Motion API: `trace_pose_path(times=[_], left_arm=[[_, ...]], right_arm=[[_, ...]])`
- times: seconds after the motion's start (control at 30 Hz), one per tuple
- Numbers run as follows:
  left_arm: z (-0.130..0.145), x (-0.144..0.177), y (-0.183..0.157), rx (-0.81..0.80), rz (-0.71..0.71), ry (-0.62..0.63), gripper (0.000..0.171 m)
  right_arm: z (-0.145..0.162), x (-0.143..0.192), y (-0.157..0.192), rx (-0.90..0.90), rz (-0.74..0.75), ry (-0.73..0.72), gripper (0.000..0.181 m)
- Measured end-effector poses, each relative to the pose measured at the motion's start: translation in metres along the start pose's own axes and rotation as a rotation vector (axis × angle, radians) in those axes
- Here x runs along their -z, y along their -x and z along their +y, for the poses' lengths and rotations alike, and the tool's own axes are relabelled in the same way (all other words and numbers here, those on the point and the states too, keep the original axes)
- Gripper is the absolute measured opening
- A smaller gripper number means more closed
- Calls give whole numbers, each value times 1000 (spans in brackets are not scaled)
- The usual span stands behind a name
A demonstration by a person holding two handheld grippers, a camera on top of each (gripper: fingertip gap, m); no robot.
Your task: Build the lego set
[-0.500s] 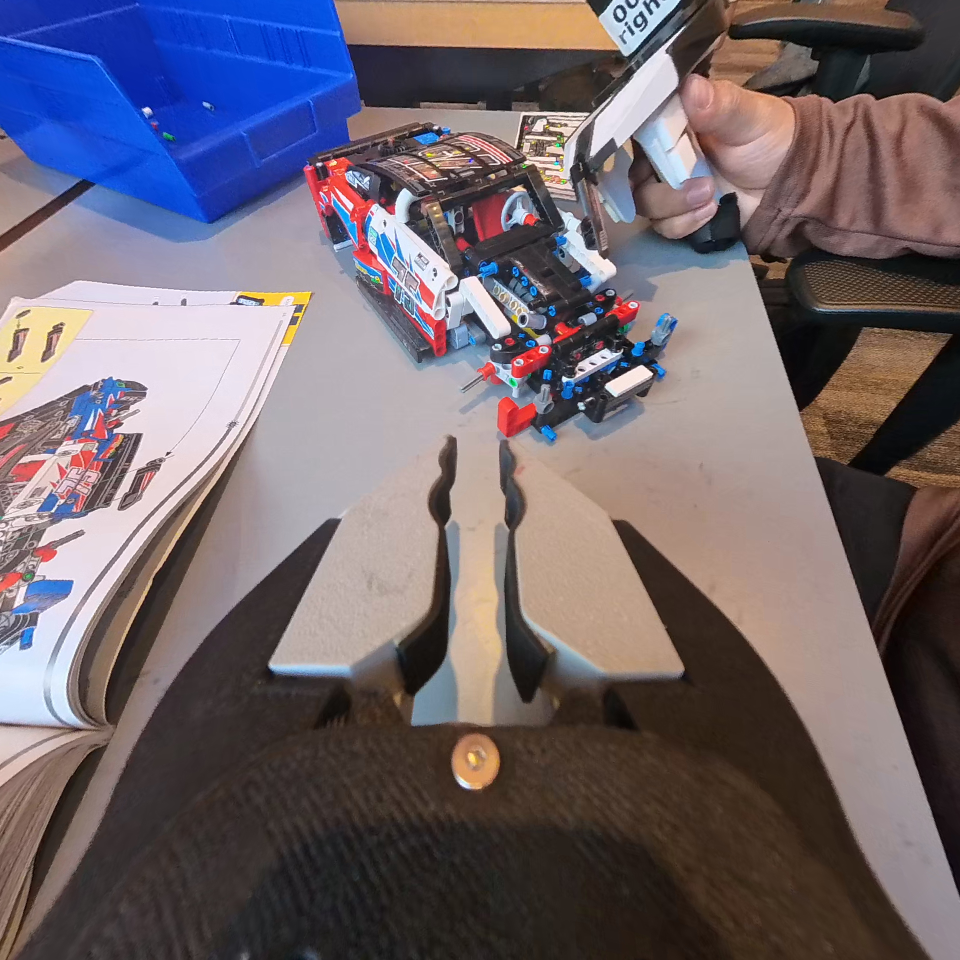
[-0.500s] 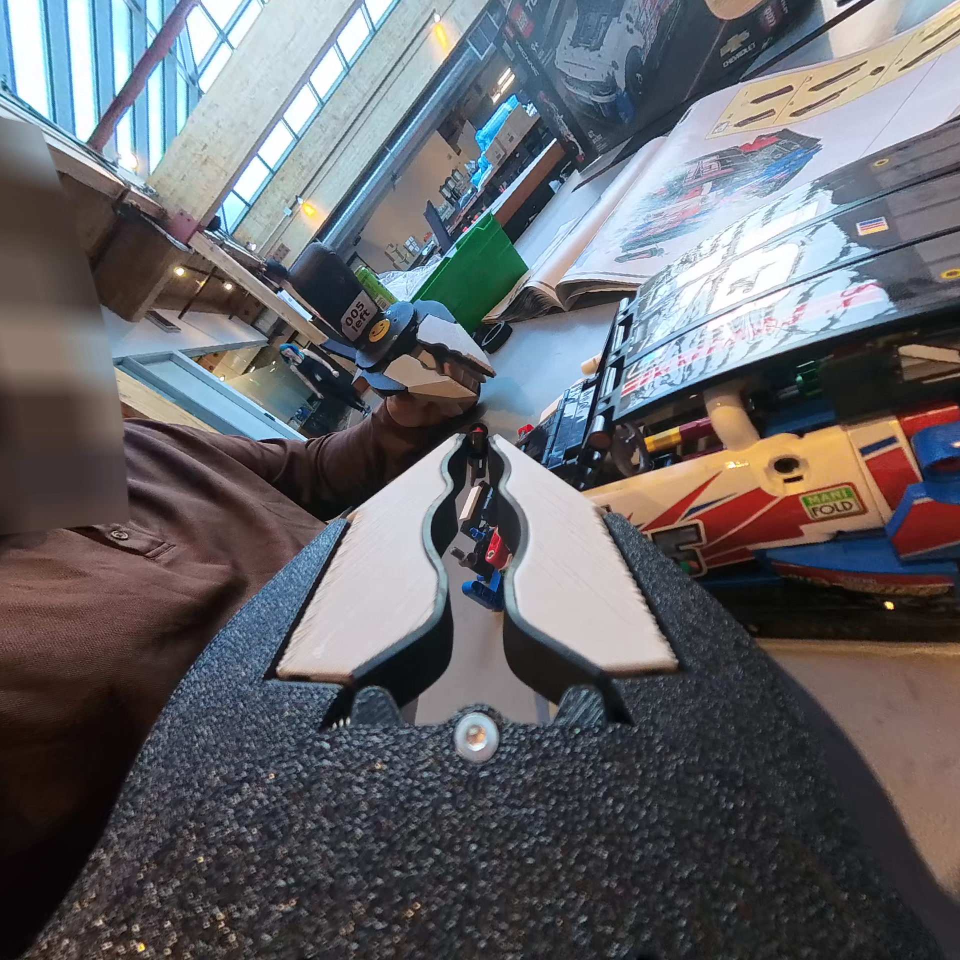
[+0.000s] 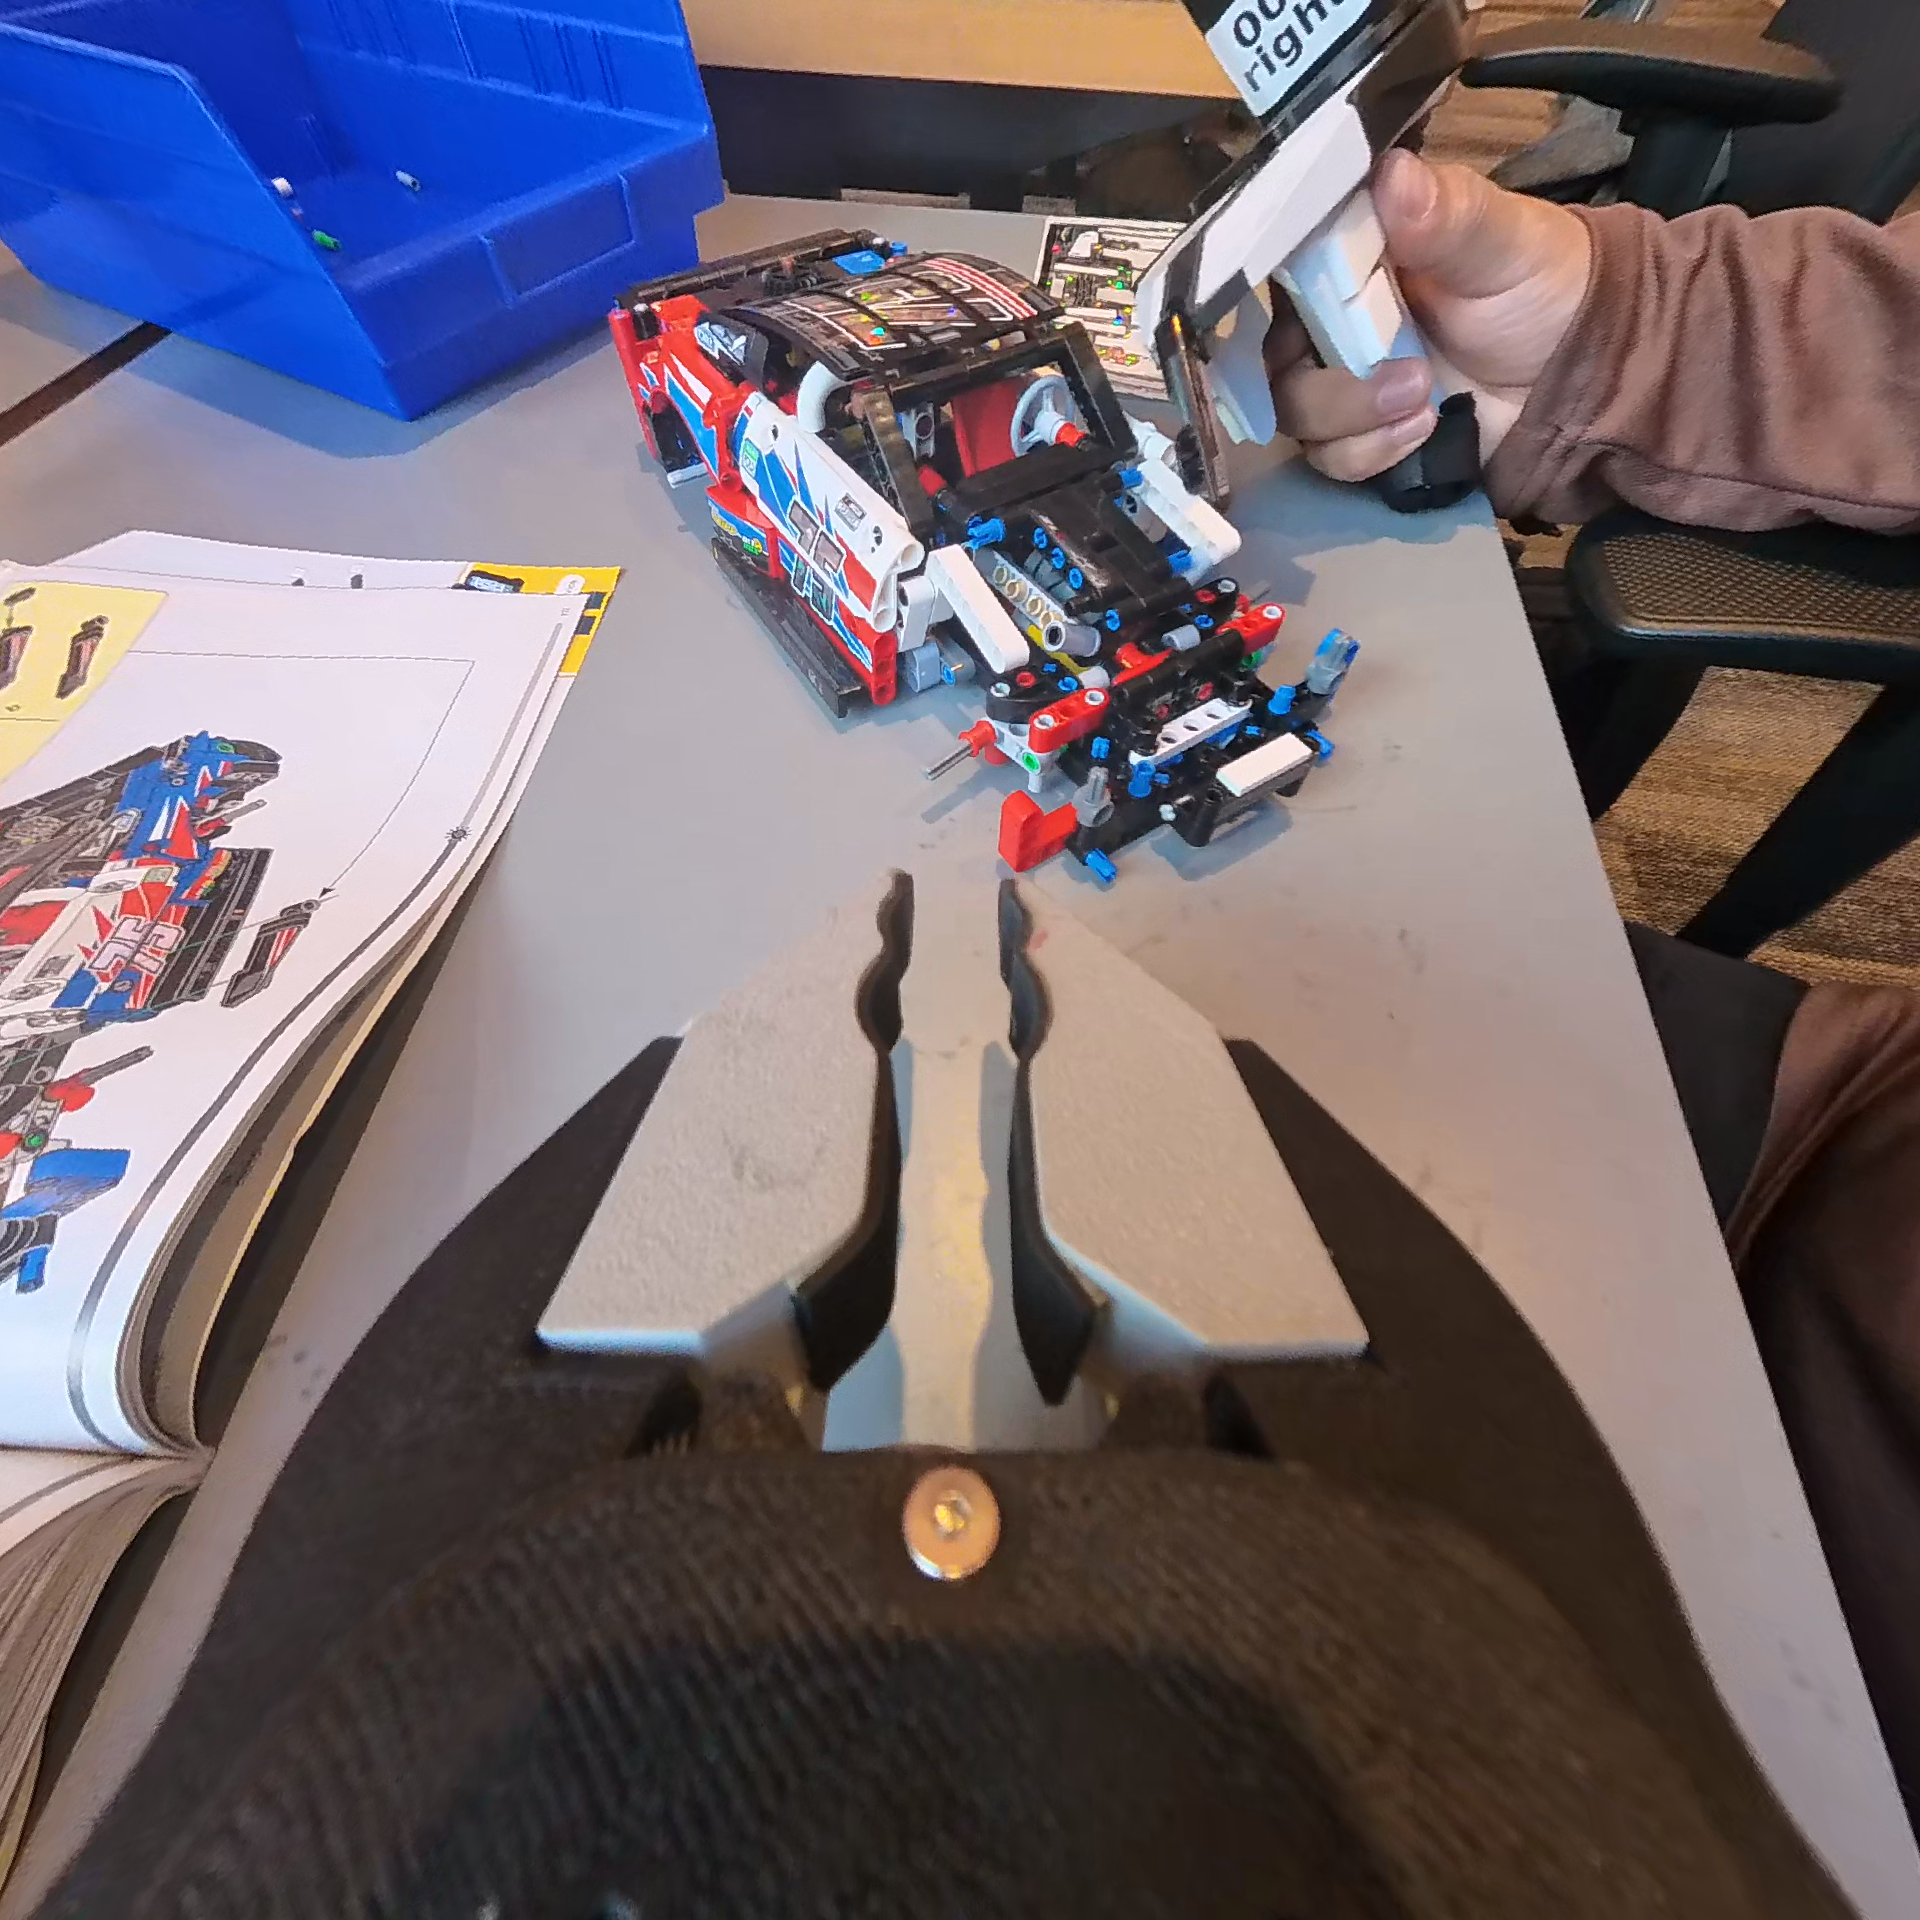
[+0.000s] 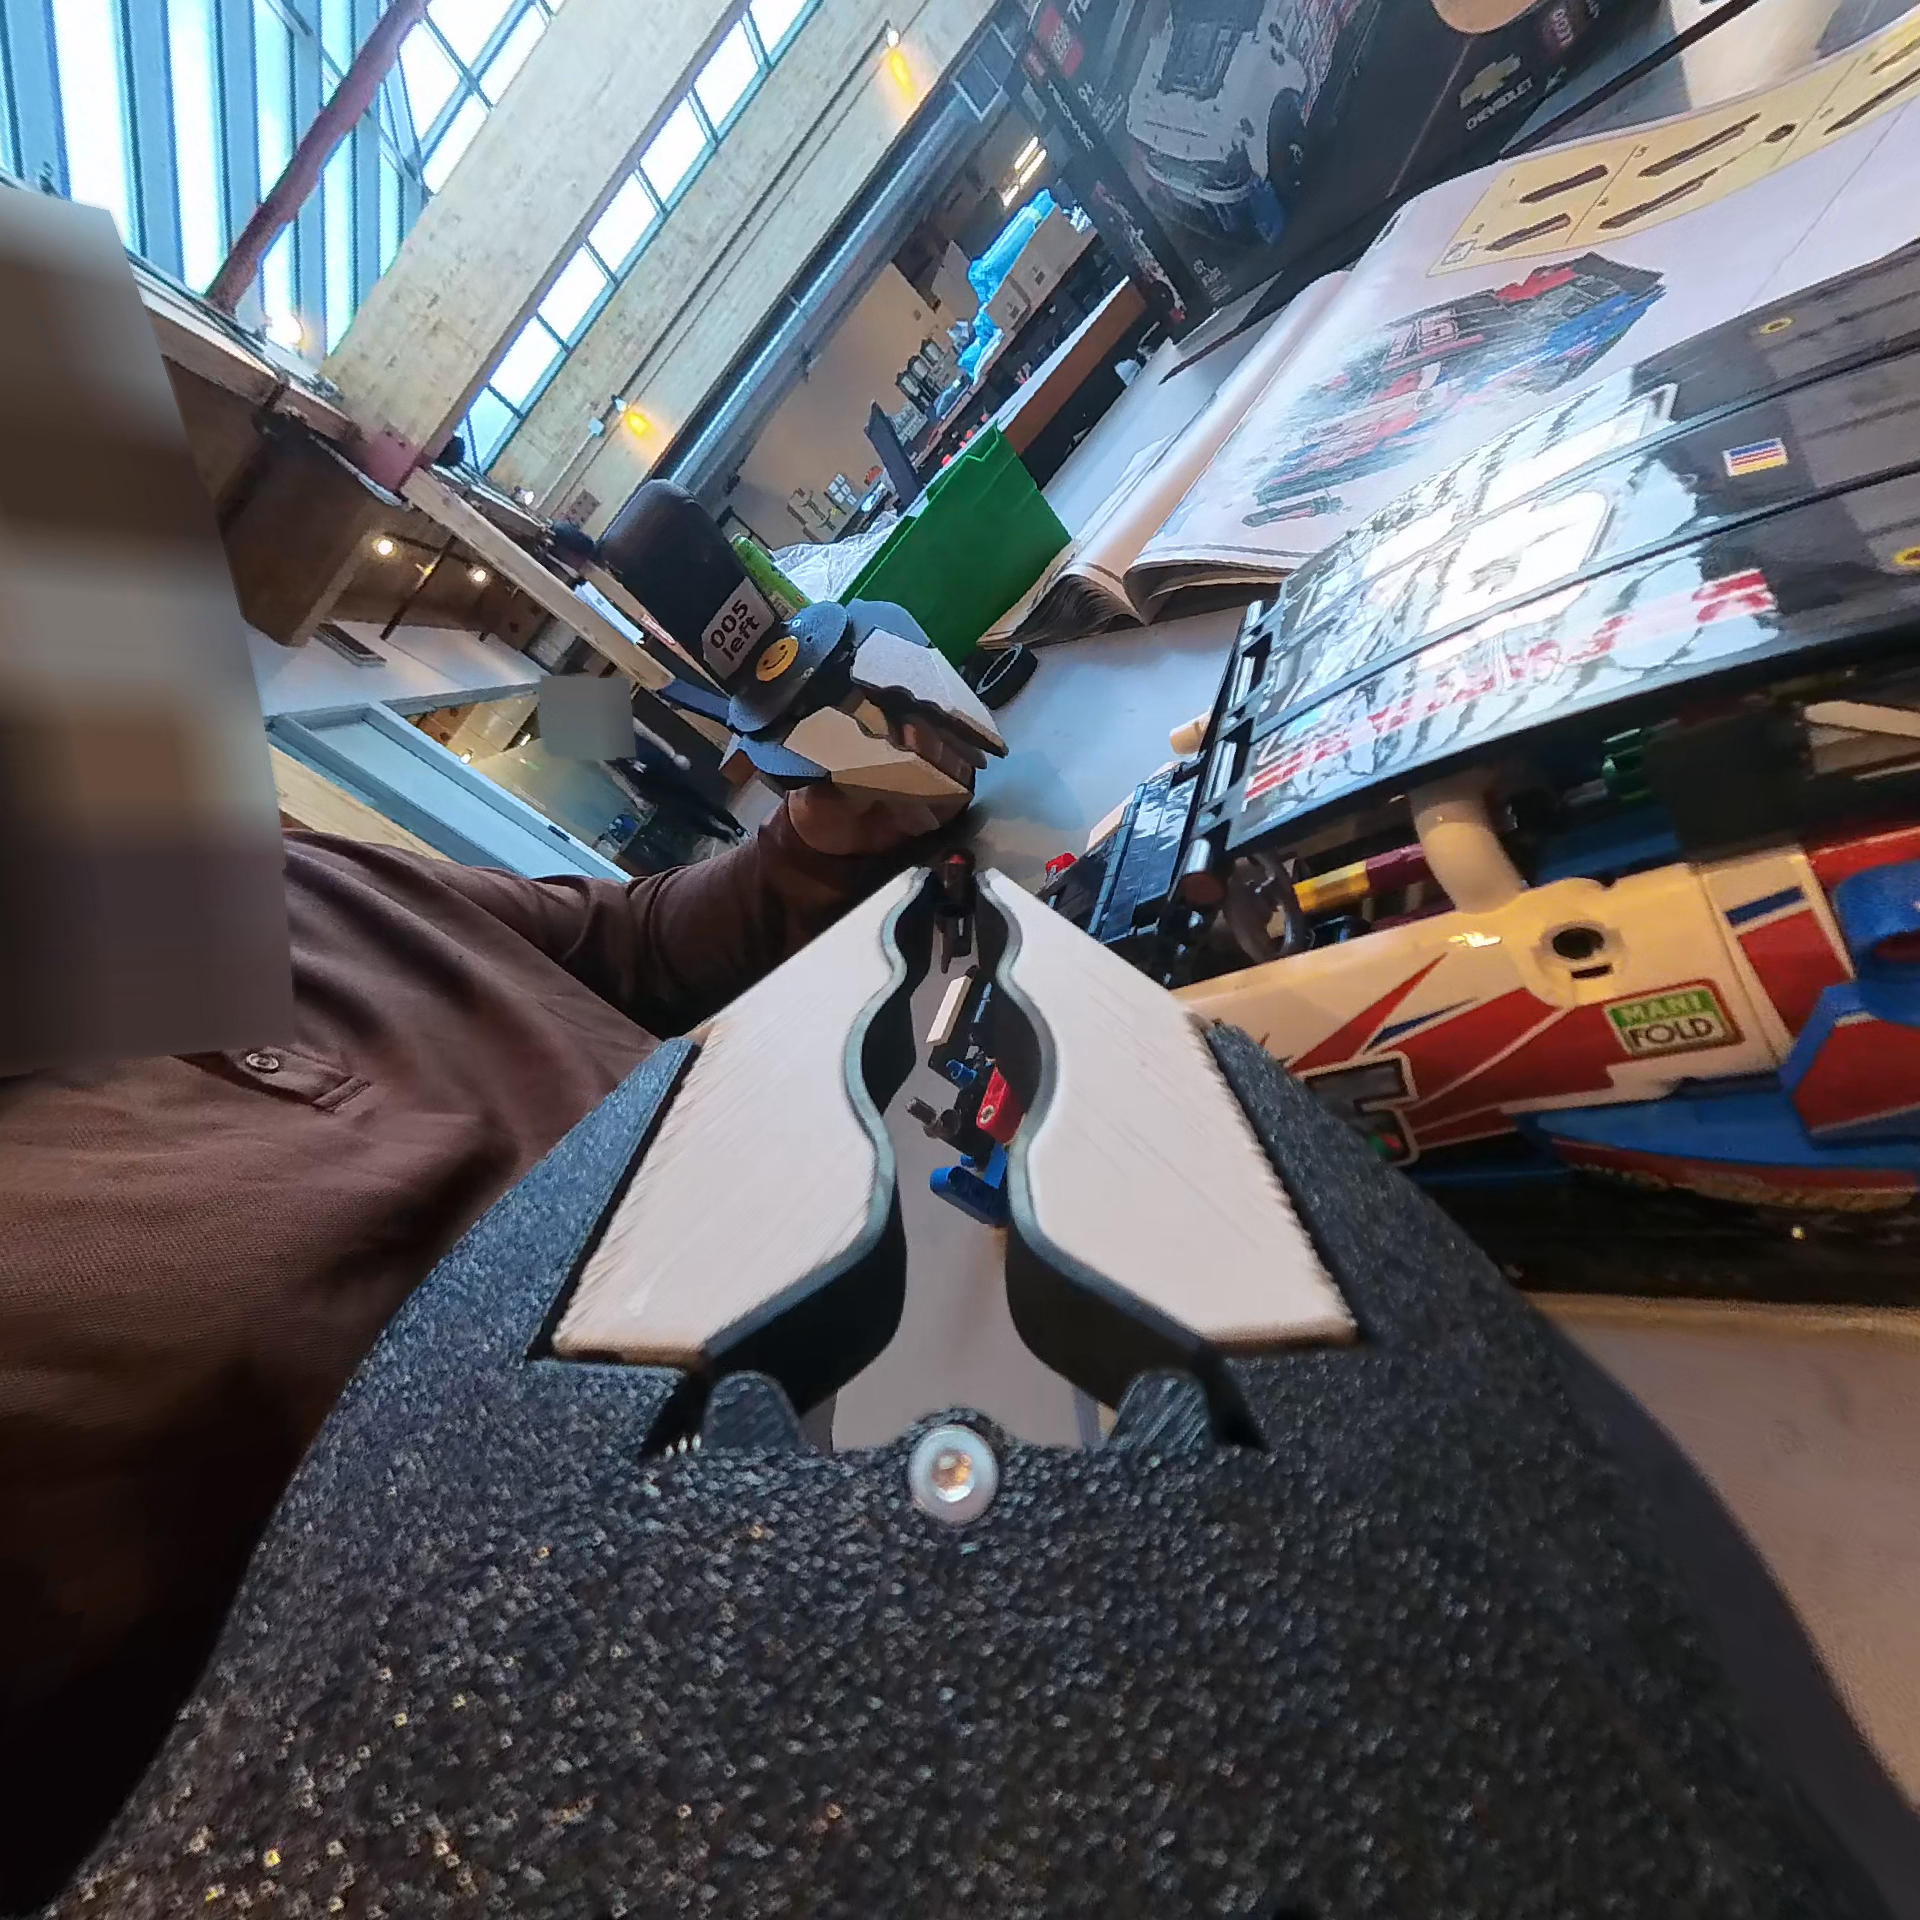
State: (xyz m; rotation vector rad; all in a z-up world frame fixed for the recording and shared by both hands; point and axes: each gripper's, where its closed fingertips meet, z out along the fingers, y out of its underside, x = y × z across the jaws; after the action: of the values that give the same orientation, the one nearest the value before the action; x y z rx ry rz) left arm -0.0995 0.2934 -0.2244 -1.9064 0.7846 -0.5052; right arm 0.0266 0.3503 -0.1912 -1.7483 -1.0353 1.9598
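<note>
A partly built red, white and blue Lego race car point(image 3: 914, 520) sits on the grey worktop point(image 3: 675, 831), its black roof and side panels in place and its front end an exposed frame of black beams, red connectors and blue pins point(image 3: 1164, 738). The left gripper point(image 3: 954, 904) hovers low over the worktop just short of that open front end, its two fingers a narrow gap apart with nothing between them and only bare worktop showing through. The right gripper point(image 3: 1195, 416), held in a hand point(image 3: 1455, 312) with a brown sleeve, points down at the far right side of the car near the windscreen frame; in its own view its fingers point(image 4: 1132, 1122) are also slightly apart and empty, lying along the car's white flank, with parts of the front frame visible through the gap. To the left of the car an instruction booklet point(image 3: 260, 883) lies open on the worktop, showing drawings of the model. A blue plastic bin point(image 3: 343, 208) stands at the far left corner with a few small pieces inside. A sticker sheet point(image 3: 1091, 281) lies flat behind the car, beside the right gripper. Black office chairs point(image 3: 1714, 592) stand beyond the worktop's right edge.
</note>
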Motion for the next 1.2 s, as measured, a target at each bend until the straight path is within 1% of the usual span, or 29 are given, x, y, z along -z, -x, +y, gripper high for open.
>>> trace_pose_path(times=[0.23,0.4,0.63,0.73,0.8,0.87,1.0,1.07,1.13,1.2], left_arm=[[0,1,1,-12,-11,-5,13],[1,-1,1,-15,-12,10,13],[1,-1,2,-16,-15,10,13],[2,-2,-2,-37,-12,16,13],[-1,-4,-11,-43,22,3,14],[-6,-7,-26,-33,85,-18,15],[-21,-16,-58,43,229,-74,18],[-25,-20,-68,88,286,-81,20],[-27,-21,-74,119,319,-88,22],[-30,-20,-73,136,322,-104,22]], right_arm=[[0,-2,0,7,0,7,7],[1,-2,5,30,-23,14,7],[-1,2,25,75,-128,-9,7],[-1,5,36,122,-178,-19,7],[-2,4,42,163,-187,-29,7],[-2,0,45,175,-175,-31,7],[-1,-22,52,255,-102,3,7],[-1,-35,59,276,-93,3,7],[2,-49,63,262,-93,12,8],[10,-62,59,216,-86,41,8]])
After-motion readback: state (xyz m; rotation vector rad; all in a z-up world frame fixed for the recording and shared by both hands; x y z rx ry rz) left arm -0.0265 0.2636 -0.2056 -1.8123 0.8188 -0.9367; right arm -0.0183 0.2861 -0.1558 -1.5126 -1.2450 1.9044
